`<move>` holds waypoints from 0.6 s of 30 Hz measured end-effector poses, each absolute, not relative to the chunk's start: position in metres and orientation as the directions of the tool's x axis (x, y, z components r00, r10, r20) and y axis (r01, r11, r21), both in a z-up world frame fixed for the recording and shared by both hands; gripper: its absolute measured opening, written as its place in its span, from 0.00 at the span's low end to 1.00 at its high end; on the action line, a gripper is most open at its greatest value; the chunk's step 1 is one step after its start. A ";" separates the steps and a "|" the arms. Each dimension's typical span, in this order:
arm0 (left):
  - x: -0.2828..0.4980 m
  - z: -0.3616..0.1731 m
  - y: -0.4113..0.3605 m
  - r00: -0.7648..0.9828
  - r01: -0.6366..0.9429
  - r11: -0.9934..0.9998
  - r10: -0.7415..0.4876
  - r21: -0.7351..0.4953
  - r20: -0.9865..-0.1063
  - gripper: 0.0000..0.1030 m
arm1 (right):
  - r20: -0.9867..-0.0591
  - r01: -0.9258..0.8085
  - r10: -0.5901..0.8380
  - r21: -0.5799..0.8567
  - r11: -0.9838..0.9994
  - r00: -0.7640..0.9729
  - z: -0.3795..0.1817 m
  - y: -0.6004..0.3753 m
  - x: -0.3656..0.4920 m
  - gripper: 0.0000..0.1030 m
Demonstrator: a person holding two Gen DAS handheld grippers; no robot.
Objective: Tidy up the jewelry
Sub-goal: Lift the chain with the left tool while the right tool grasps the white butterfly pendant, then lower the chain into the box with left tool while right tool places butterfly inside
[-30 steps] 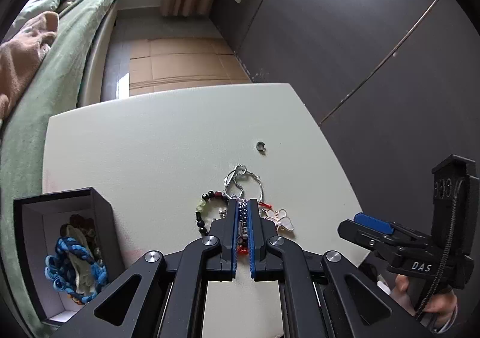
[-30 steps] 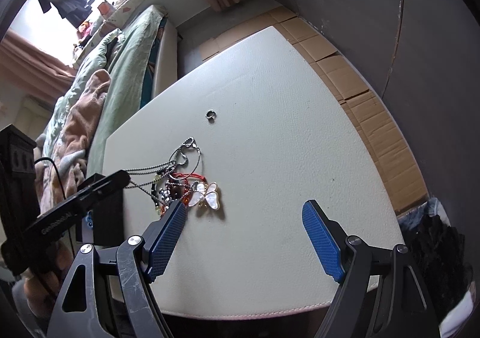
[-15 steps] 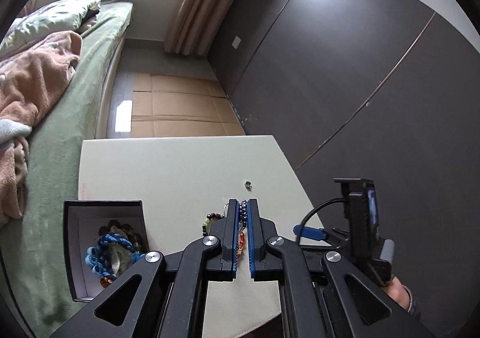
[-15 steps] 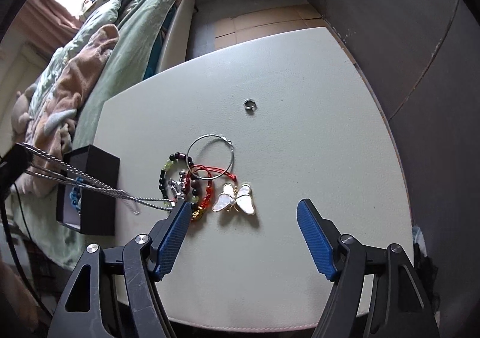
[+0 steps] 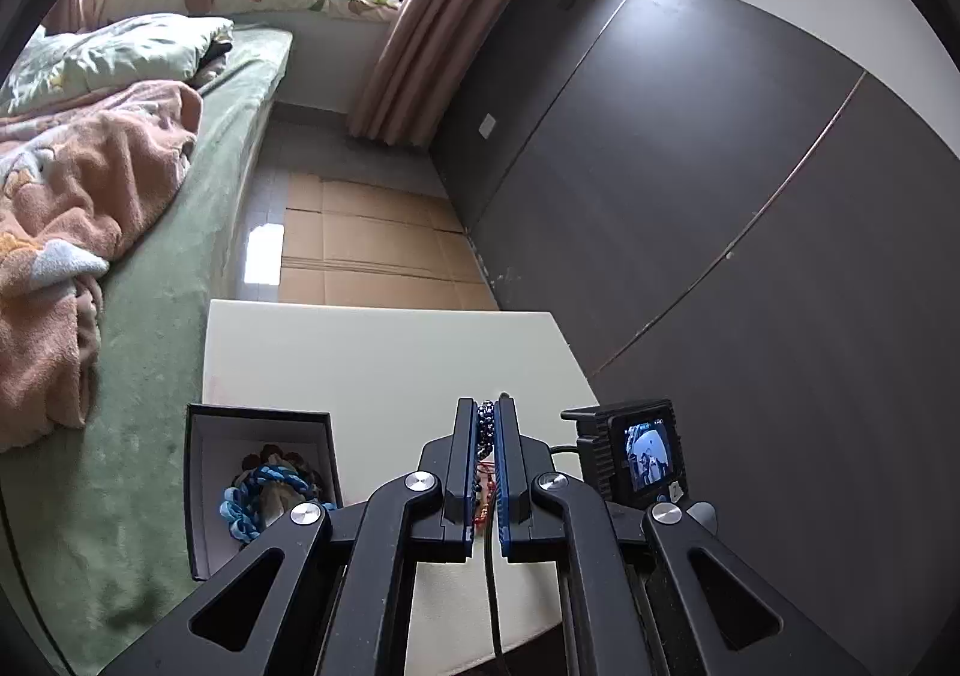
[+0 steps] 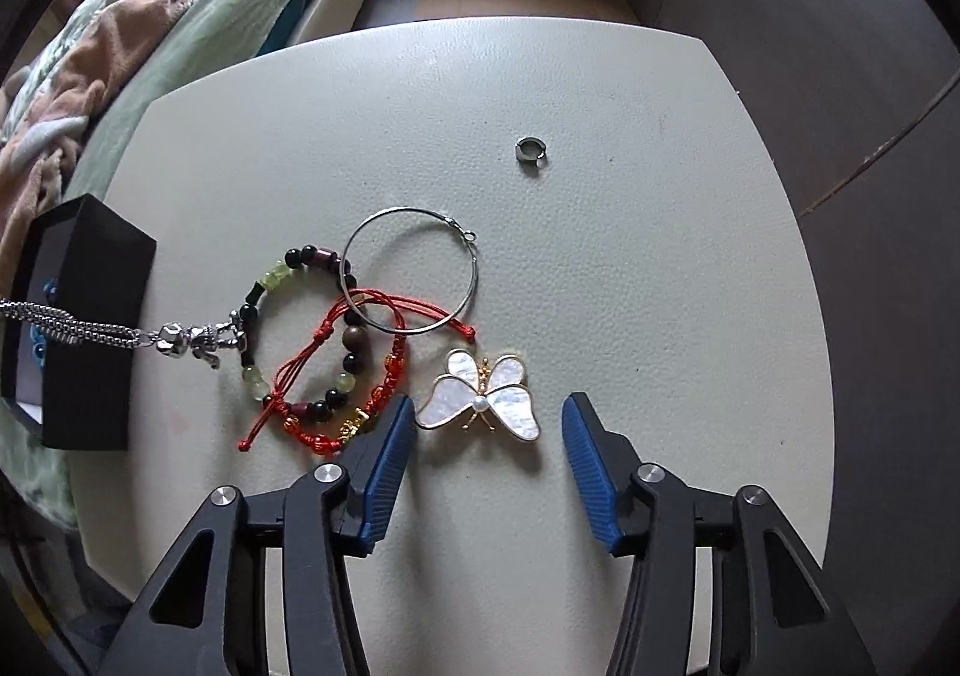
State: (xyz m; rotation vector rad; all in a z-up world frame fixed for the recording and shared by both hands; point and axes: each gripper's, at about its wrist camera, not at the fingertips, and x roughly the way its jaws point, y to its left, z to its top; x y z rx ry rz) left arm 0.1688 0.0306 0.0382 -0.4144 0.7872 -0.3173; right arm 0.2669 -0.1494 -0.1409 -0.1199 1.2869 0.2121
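Two grippers: left gripper [image 5: 486, 424] pinching chain [image 6: 72, 329] (raised), right gripper [image 6: 489, 424] agape.

ahead of right gripper [image 6: 487, 424]: white pearl butterfly brooch [image 6: 480, 395] between its spread fingers | left: tangled beaded and red cord bracelets [image 6: 327, 352], black open box [image 6: 90, 328] | right: bare cream tabletop [image 6: 690, 286]

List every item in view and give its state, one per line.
left gripper: shut on the chain necklace.
right gripper: open, holding nothing.
chain necklace: lifted, pendant hanging by the box.
black box: open, blue cord bracelet inside.
beaded bracelet: flat on table.
red cord bracelet: flat, tangled with beads.
hoop earring: flat, overlapping red cord.
butterfly brooch: flat, between right fingers.
small ring: flat, apart.
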 end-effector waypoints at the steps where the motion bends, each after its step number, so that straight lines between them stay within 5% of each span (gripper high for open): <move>1: 0.166 0.042 0.030 0.671 0.124 0.876 -0.421 -0.466 -0.611 0.04 | -0.960 -0.214 0.097 0.040 0.976 0.263 -0.139 -0.152 0.267 0.41; 18: 0.143 0.100 0.068 0.772 0.085 0.896 -0.336 -0.437 -0.539 0.04 | -0.843 -0.266 0.369 0.280 0.922 0.390 -0.053 -0.161 0.242 0.41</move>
